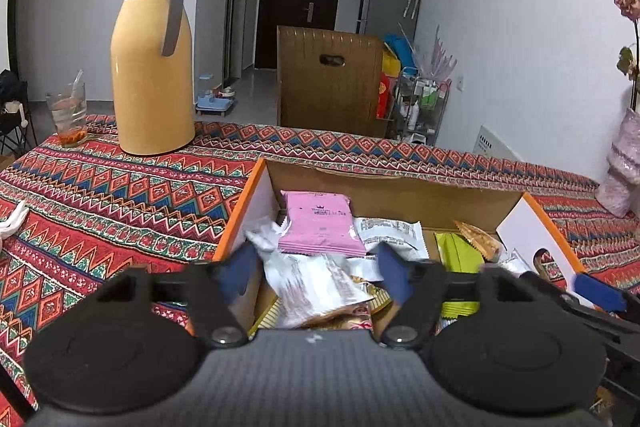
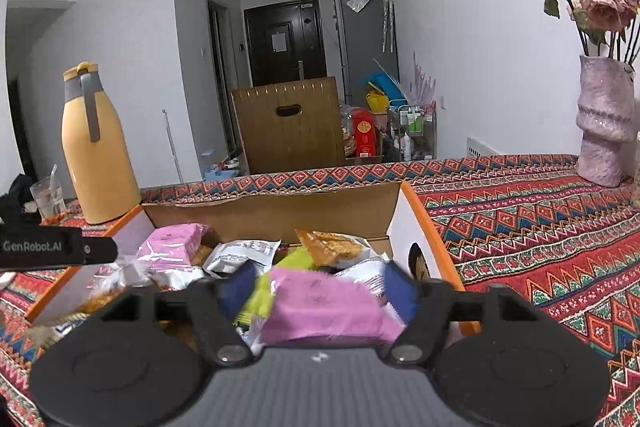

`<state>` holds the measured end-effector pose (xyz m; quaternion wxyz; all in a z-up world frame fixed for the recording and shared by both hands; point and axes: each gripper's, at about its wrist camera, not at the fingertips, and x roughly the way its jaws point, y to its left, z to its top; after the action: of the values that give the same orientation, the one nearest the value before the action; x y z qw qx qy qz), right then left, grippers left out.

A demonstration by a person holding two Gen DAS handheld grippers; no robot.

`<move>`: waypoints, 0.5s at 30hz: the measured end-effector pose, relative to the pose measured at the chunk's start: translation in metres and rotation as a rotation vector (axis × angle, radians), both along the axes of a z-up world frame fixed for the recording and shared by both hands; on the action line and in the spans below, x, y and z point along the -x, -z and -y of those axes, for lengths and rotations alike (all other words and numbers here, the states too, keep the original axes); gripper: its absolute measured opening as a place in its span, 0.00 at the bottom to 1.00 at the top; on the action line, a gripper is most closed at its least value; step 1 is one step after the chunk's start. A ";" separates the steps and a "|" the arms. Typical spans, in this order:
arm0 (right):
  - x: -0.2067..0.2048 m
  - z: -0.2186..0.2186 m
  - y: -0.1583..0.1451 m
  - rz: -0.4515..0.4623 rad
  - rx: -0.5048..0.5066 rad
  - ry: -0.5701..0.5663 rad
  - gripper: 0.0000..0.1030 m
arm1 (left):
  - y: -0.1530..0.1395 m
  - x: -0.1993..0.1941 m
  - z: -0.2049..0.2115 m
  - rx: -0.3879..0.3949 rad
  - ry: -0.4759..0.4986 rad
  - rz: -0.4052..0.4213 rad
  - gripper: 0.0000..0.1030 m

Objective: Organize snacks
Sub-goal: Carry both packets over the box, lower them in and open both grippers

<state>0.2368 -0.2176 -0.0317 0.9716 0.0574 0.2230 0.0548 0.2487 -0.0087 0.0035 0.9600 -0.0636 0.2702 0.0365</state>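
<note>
The right gripper (image 2: 316, 287) hangs over the near end of an open cardboard box (image 2: 276, 213) with orange-edged flaps, its blue-padded jaws spread wide. A blurred pink snack packet (image 2: 328, 303) lies between them; whether the pads touch it cannot be told. Farther in the box lie another pink packet (image 2: 172, 245), a white packet (image 2: 244, 253), a green packet (image 2: 296, 259) and an orange biscuit packet (image 2: 334, 245). The left gripper (image 2: 56, 247) enters from the left edge. On the patterned tablecloth (image 2: 540, 235) stand a yellow thermos jug (image 2: 98, 155) far left and a pink vase (image 2: 604, 123) far right.
</note>
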 end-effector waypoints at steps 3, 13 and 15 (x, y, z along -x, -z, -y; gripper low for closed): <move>0.004 0.003 -0.002 0.009 -0.012 0.015 0.99 | -0.004 0.008 -0.001 -0.002 -0.022 0.038 1.00; 0.012 0.007 -0.009 0.030 -0.028 0.021 1.00 | -0.015 0.015 -0.001 0.010 -0.019 0.052 1.00; 0.016 0.006 -0.015 0.044 -0.023 0.020 1.00 | -0.019 0.019 0.001 0.013 -0.020 0.061 1.00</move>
<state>0.2212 -0.2236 -0.0172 0.9760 0.0696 0.2004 0.0489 0.2295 -0.0094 0.0222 0.9670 -0.0737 0.2402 0.0425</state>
